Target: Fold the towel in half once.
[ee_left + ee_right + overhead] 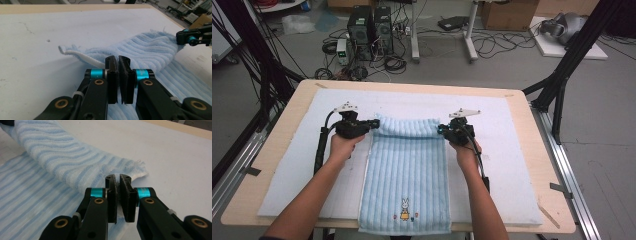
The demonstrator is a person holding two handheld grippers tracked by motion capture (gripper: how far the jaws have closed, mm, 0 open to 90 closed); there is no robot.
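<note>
High view shows the left gripper (373,124) and right gripper (441,130) each clamped on a far corner of the blue towel (407,180) lying on the white mat (512,160); uneven pulling could skew the fold.

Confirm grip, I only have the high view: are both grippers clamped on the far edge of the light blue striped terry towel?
Observer: Yes for the left gripper: the light blue striped terry towel sits pinched between its closed jaws.
Operator: Right one?
Observer: The right gripper is shut on the towel beside its frayed corner.
Operator: Edge flat?
Observer: No, the held edge hangs raised off the white foam mat.
</note>
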